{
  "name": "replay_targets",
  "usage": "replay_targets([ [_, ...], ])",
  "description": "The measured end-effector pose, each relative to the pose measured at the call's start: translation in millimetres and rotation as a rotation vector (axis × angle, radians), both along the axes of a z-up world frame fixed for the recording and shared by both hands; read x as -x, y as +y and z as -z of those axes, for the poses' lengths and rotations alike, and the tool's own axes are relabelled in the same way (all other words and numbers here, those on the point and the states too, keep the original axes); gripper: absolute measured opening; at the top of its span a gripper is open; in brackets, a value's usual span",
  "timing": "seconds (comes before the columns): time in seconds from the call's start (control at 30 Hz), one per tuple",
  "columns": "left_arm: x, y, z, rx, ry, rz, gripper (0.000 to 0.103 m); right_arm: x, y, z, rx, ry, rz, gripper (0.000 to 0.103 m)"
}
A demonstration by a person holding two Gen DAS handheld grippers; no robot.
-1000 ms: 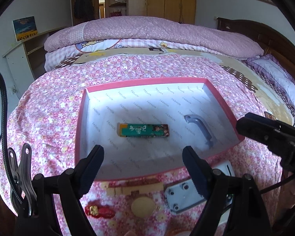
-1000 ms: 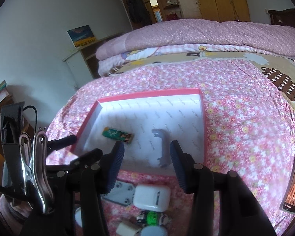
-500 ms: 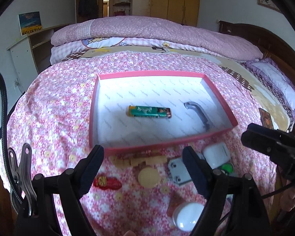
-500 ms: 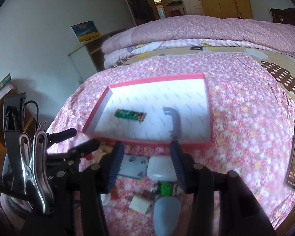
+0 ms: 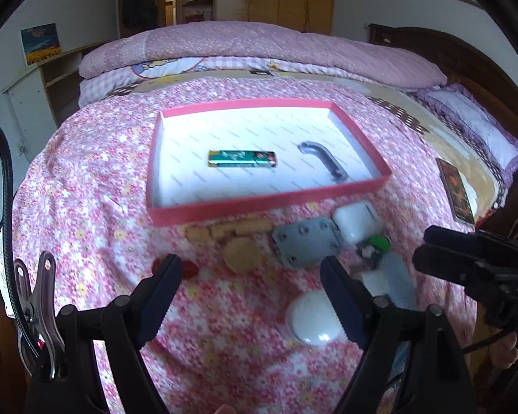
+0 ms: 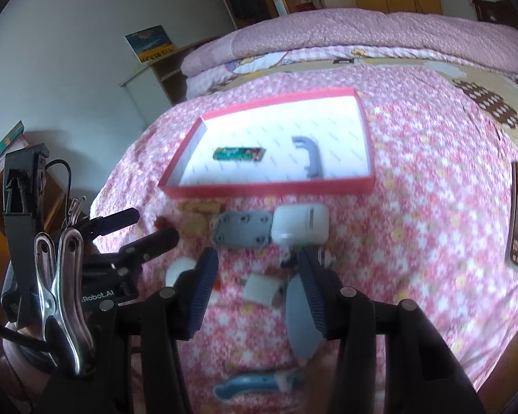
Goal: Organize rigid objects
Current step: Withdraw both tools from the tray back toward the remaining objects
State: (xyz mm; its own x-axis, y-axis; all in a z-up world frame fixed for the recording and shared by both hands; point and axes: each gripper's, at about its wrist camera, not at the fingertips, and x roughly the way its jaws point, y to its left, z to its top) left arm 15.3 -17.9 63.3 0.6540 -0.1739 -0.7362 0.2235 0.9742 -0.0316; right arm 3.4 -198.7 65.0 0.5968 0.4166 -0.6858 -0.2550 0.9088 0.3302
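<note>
Across the flowered bedspread (image 5: 86,214), both grippers have drawn back from the pink-rimmed box (image 5: 259,203), so loose pieces once hidden now show along its near edge; the green pack (image 5: 241,158) and grey handle (image 5: 323,158) already lie inside, and I judge another pick comes next. Left gripper (image 5: 250,296) hangs wide open and empty above the tan disc (image 5: 241,255) at 12 o'clock, with a white dome (image 5: 312,321) at 3 o'clock. Right gripper (image 6: 255,286) is part open, empty, the grey plate (image 6: 241,229) and white case (image 6: 300,224) crowding 12 o'clock.
</note>
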Motion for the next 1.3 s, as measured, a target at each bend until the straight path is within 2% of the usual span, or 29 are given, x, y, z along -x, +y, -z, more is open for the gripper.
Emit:
replay_targets([
  [0.3, 22, -3, 5, 0.023, 0.029, 0.046, 0.085, 15, -8, 15, 0.014, 0.043, 0.017, 0.050],
  [0.53, 34, -8, 17, 0.026, 0.066, 0.064, 0.085, 24, -3, 32, 0.063, 0.072, 0.012, 0.050],
  [0.73, 39, -19, 27, -0.046, 0.048, 0.069, 0.085, 30, 2, 35, 0.101, 0.059, 0.007, 0.050],
  [0.93, 35, -27, 38, -0.067, 0.043, 0.076, 0.085, 28, 0, 38, 0.107, 0.065, 0.013, 0.050],
  [1.2, 27, -22, 47, -0.028, 0.050, 0.058, 0.075, 26, -3, 43, 0.111, 0.077, 0.021, 0.050],
  [1.3, 26, -26, 51, -0.047, 0.057, 0.064, 0.074, 25, -3, 46, 0.126, 0.084, 0.024, 0.050],
])
